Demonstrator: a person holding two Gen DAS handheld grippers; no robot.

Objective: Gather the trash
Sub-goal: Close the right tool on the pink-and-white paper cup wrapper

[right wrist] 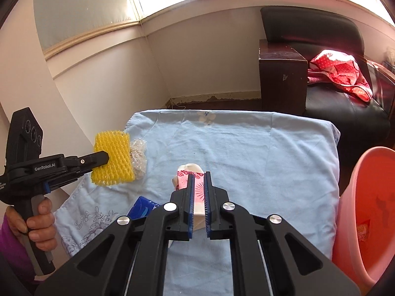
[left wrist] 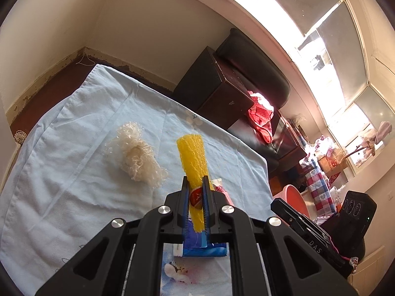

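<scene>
where "genrobot.ai" marks the left gripper, yellow foam net clamped

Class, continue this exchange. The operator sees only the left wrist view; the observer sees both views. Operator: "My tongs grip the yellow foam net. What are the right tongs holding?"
Observer: The right tongs are shut on a pink-and-white wrapper.
Operator: Is anything inside the pink bin?
Observer: Yes, a piece of reddish packaging lies inside the pink bin.
Operator: Who carries my tongs?
Observer: A hand in a purple sleeve grips the handle of the left tongs, which clamp the yellow foam net.
</scene>
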